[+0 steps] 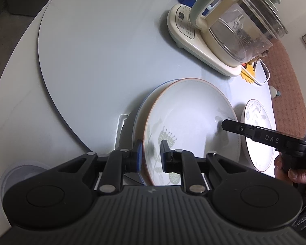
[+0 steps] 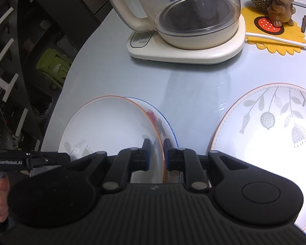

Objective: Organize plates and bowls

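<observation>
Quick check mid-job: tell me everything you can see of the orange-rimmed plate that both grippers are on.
The orange-rimmed plate looks like glazed white ceramic, with a thin orange edge, a dotted ring and grey-green plant motifs. It lies on top of a blue-rimmed plate, offset from it. The left gripper and the right gripper each pinch its rim, on opposite sides.
</observation>
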The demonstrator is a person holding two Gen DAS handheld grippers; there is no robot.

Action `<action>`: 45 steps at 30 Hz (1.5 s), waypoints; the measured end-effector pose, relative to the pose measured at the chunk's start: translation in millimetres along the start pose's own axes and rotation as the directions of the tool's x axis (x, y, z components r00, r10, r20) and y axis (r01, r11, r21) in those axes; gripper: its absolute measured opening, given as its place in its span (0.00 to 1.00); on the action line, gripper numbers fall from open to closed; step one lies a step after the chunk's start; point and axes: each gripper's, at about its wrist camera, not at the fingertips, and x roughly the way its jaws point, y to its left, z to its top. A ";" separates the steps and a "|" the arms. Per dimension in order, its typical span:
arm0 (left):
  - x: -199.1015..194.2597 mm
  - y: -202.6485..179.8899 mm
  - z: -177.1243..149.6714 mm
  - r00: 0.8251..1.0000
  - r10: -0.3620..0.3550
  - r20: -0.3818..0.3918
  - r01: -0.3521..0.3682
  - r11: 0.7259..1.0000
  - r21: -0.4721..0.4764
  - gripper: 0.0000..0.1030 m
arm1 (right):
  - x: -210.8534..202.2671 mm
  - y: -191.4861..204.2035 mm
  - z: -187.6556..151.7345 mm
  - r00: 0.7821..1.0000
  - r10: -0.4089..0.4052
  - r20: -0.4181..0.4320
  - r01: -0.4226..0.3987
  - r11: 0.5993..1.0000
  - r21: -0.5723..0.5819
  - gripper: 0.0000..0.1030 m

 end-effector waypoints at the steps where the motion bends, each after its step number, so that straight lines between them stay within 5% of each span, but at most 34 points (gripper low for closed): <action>1: -0.1 0.1 0.2 1.000 0.000 0.001 0.000 1.000 -0.001 0.18 | 0.3 -0.3 0.3 1.000 0.001 0.000 -0.001 1.000 0.001 0.16; 28: -36.8 -0.9 0.4 0.998 0.018 0.067 -0.014 0.998 -0.053 0.23 | 7.2 15.2 -1.2 0.997 -0.077 -0.027 0.076 0.997 -0.033 0.16; 45: -123.0 -33.9 -25.0 0.973 0.037 0.230 -0.044 0.999 0.026 0.23 | -75.9 67.9 -2.4 0.972 -0.149 0.180 0.162 0.985 -0.059 0.16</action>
